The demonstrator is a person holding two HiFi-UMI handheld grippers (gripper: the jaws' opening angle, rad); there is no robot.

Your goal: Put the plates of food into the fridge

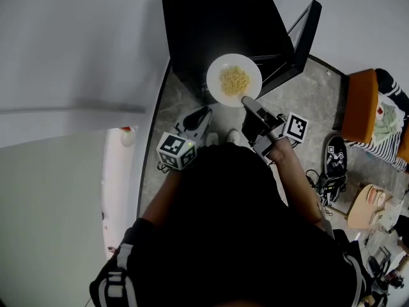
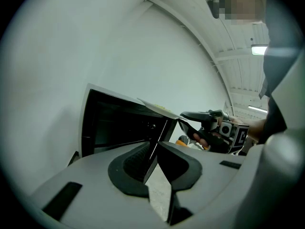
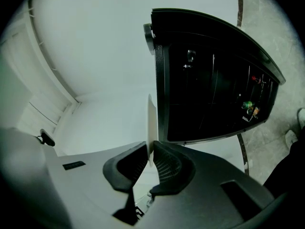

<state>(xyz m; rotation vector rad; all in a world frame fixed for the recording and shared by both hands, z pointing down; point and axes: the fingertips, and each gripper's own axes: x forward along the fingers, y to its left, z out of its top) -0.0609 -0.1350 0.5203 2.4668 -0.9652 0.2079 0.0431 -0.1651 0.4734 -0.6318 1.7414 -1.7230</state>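
Note:
A white plate [image 1: 234,80] of yellow noodles hangs in front of the black fridge [image 1: 217,24], whose door [image 1: 300,37] stands open to the right. My right gripper [image 1: 246,101] is shut on the plate's near rim; in the right gripper view the plate [image 3: 150,128] shows edge-on between the pads, with the fridge's dark inside [image 3: 214,80] beyond. My left gripper [image 1: 198,117] hangs lower left of the plate, shut and holding nothing. The left gripper view shows its tips [image 2: 155,149] together, with the fridge [image 2: 124,123], the plate [image 2: 157,107] and the right gripper [image 2: 185,118] ahead.
The fridge stands against a white wall on a speckled floor. An orange stool [image 1: 361,104], a black sandal [image 1: 335,155] and tangled cables [image 1: 319,181] lie to the right. Small items [image 3: 248,106] sit in the door shelf. My own feet [image 1: 220,136] are just below the fridge.

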